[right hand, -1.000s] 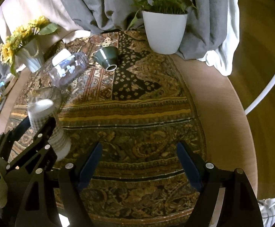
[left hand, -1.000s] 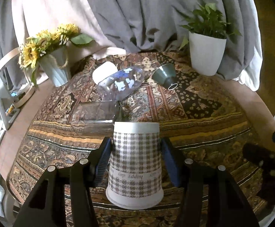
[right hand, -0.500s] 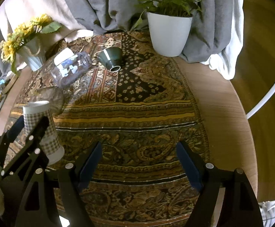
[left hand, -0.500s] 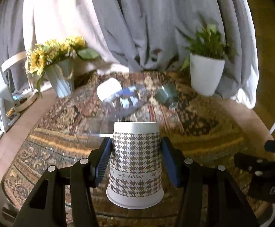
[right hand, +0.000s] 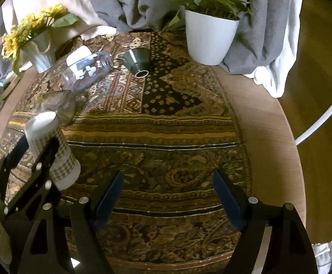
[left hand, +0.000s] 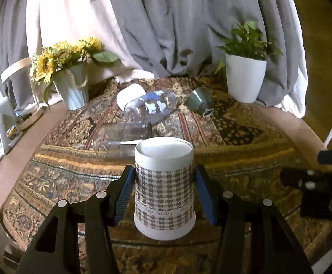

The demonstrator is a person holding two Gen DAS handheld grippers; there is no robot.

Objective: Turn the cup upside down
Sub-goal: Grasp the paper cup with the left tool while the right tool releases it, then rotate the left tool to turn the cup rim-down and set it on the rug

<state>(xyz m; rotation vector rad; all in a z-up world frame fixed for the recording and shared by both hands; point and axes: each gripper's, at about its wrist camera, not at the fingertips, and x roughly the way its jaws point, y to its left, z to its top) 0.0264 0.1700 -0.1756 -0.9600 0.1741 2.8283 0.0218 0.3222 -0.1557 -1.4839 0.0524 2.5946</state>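
A houndstooth paper cup (left hand: pixel 164 187) stands upside down, white base up and wide rim at the bottom, between the fingers of my left gripper (left hand: pixel 164 189). The blue pads sit against its sides, so the gripper is shut on it. The cup's rim is at or just above the patterned cloth; I cannot tell if it touches. The cup also shows in the right wrist view (right hand: pixel 51 146) at the left, held by the left gripper (right hand: pixel 34 153). My right gripper (right hand: pixel 167 196) is open and empty over the cloth's front part.
On the cloth (right hand: pixel 166 125) lie a clear plastic bottle (left hand: pixel 147 107), a clear glass (left hand: pixel 124 134) on its side and a tipped dark green cup (left hand: pixel 199 101). A white plant pot (left hand: pixel 245 80) and a sunflower vase (left hand: pixel 72 89) stand at the back.
The left wrist camera has tilted up and back down, so the cup's white base now shows from above. The cup has stayed between the fingers. The right gripper has barely moved.
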